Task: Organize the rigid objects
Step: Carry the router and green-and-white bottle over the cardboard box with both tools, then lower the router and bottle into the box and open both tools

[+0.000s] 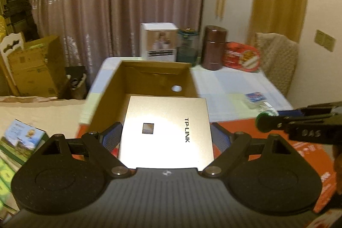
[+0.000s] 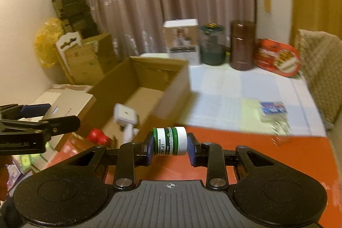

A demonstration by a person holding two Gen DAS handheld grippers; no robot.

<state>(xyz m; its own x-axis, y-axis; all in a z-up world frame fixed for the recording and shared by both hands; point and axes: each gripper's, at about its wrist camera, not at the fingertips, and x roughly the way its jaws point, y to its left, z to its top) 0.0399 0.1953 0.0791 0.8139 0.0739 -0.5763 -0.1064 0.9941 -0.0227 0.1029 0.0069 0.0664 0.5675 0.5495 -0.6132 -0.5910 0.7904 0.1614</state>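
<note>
My left gripper (image 1: 166,134) is shut on a flat silver TP-LINK box (image 1: 166,121), its blue pads (image 1: 112,136) pressing the two sides. The box hangs in front of an open cardboard box (image 1: 111,87). My right gripper (image 2: 170,147) is shut on a small green-and-white lip salve jar (image 2: 170,142), held sideways above a red-orange surface (image 2: 235,142). In the left wrist view the right gripper (image 1: 265,124) and its jar sit at the right edge. The right wrist view shows the left gripper (image 2: 40,121) and the TP-LINK box (image 2: 70,104) at the left, beside the cardboard box (image 2: 171,87).
A white carton (image 2: 181,42), green jar (image 2: 212,46), brown canister (image 2: 242,45) and red tin (image 2: 277,58) line the table's far edge. A blue packet (image 2: 272,109) lies on the tablecloth. A white square device (image 2: 125,115) and a red object (image 2: 97,136) lie near the cardboard box.
</note>
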